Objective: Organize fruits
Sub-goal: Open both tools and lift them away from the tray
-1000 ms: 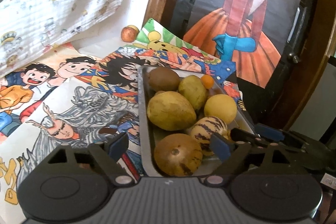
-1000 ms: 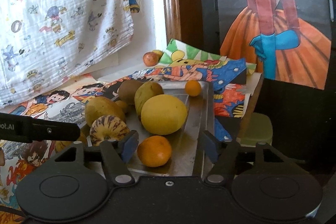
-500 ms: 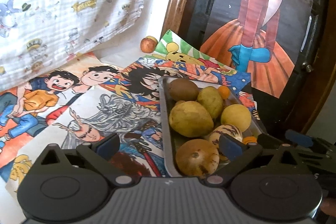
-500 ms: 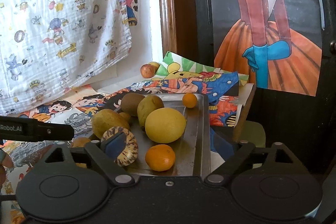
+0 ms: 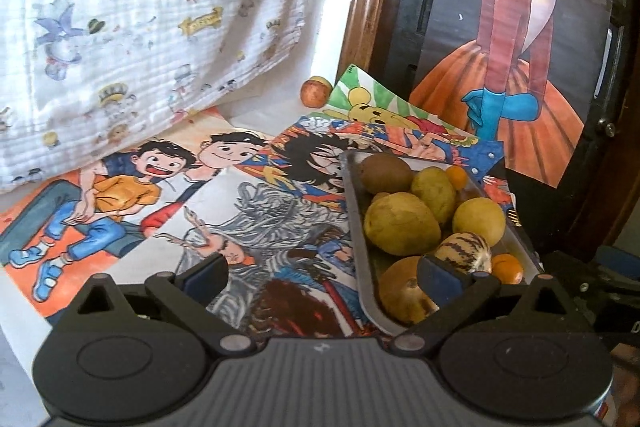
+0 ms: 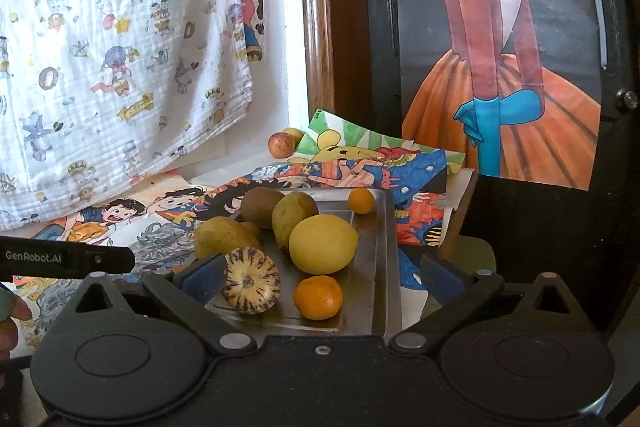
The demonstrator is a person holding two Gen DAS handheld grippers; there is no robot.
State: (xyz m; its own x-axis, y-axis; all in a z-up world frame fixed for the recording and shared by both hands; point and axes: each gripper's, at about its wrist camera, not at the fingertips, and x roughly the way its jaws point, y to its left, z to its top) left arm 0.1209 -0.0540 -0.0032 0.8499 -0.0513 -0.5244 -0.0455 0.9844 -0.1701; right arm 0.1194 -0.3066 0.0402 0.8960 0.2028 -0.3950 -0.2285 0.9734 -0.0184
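Metal tray [image 6: 380,267] at the tabletop's right edge, holding mixed fruit; a stray apple [image 5: 316,91] sits well apart at the far edge. Left tool [image 5: 320,273] and right tool [image 6: 320,277]: both spread apart, empty, short of the tray. Recommended: centre one fruit, perhaps the near orange [image 6: 318,297], between the fingers before closing, clear of the striped fruit [image 6: 250,281] beside it.

One metal tray [image 6: 380,267] is seen, holding nine fruits: two oranges [image 6: 318,297], one striped melon [image 6: 250,279], one kiwi [image 6: 262,207] and five yellowish fruits [image 6: 323,243]. Two more fruits [image 6: 281,144] are counted at the table's far edge.
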